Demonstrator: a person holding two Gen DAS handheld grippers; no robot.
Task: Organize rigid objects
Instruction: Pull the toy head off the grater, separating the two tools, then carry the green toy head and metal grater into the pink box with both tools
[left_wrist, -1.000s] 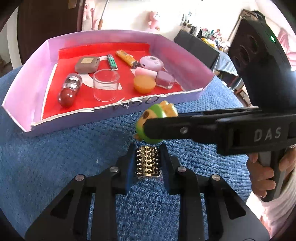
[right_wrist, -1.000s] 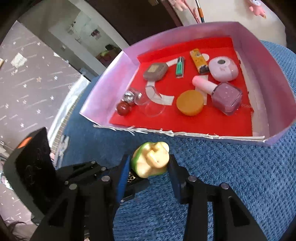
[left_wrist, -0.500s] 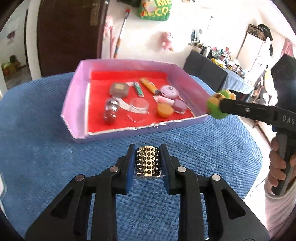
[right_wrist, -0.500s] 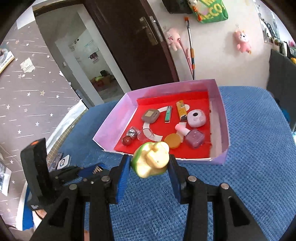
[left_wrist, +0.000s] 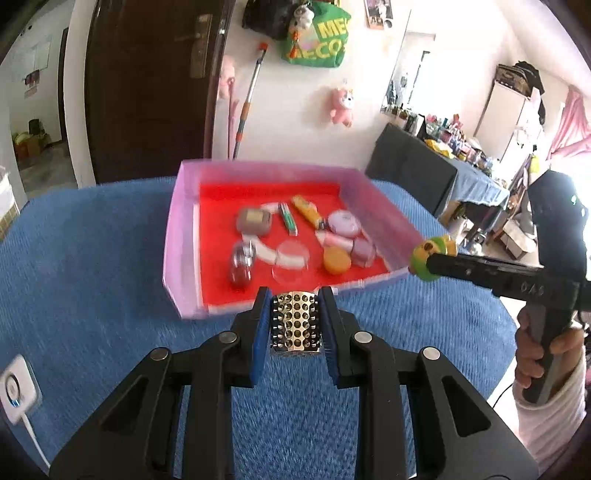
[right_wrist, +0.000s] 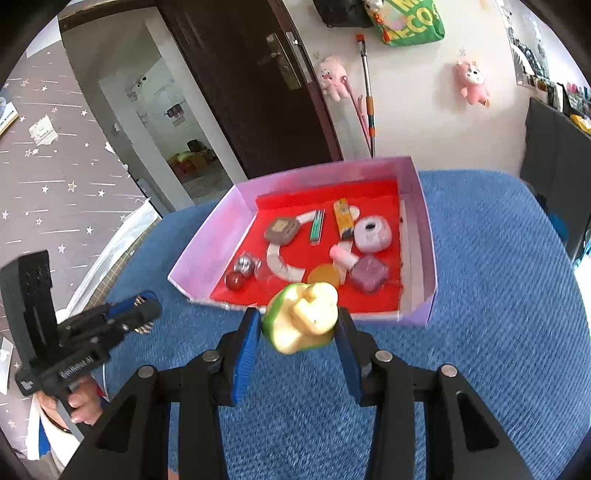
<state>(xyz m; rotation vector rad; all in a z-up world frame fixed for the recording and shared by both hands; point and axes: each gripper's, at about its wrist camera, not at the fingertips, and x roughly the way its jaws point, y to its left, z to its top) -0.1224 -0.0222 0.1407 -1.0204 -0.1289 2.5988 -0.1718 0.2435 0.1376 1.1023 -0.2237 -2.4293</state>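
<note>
Your tray (right_wrist: 421, 206) sits on the cloth (right_wrist: 498, 295). Inside it, the round disc (right_wrist: 324, 275) lies near the front wall, the square bottle (right_wrist: 369, 273) just right, possibly touching.

Blue knit-textured cloth (left_wrist: 92, 280) covers the whole surface below my tongs. One tray (left_wrist: 173, 236) sits directly on it: lilac walls, red floor, near edge ragged. At the far left edge in my left view, a white plug block (left_wrist: 16, 389) lies on the cloth, its cable running off toward me. The rest of the cloth I can see in both views carries nothing else.
</note>
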